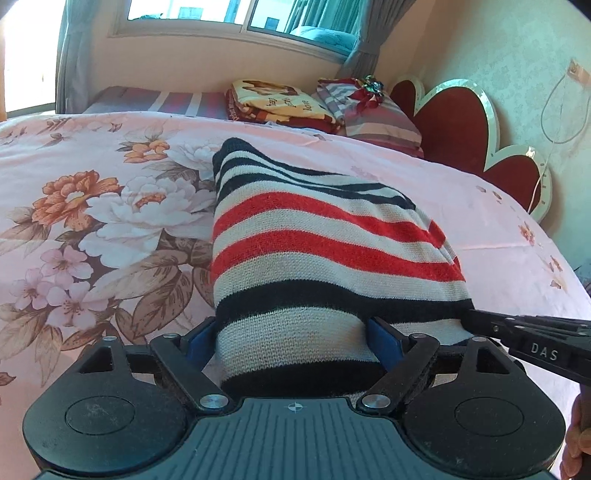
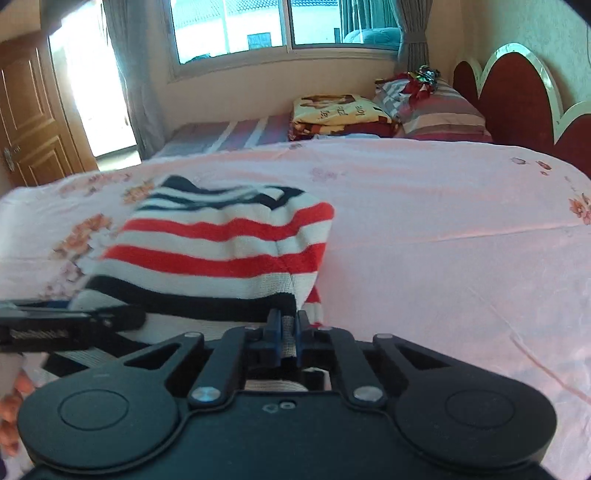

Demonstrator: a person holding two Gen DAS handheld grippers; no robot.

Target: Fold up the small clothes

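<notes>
A knitted garment (image 1: 314,240) with white, red and dark navy stripes lies folded on the pink floral bedsheet (image 1: 92,203). My left gripper (image 1: 291,339) stands open at its near end, the cloth lying between the two blue pads (image 1: 384,338). My right gripper (image 2: 287,325) is shut on the near right edge of the garment (image 2: 221,251), a strip of white knit pinched between its pads. In the left wrist view the right gripper (image 1: 480,321) comes in from the right at the garment's corner. In the right wrist view the left gripper (image 2: 110,321) shows at the left.
Behind the bedsheet (image 2: 443,240), a folded yellow and red blanket (image 1: 280,103) and a striped pillow (image 1: 376,118) lie by a red scalloped headboard (image 1: 461,122). A window (image 2: 288,26) is in the far wall and a wooden door (image 2: 29,122) at far left. A hand (image 2: 14,406) shows low left.
</notes>
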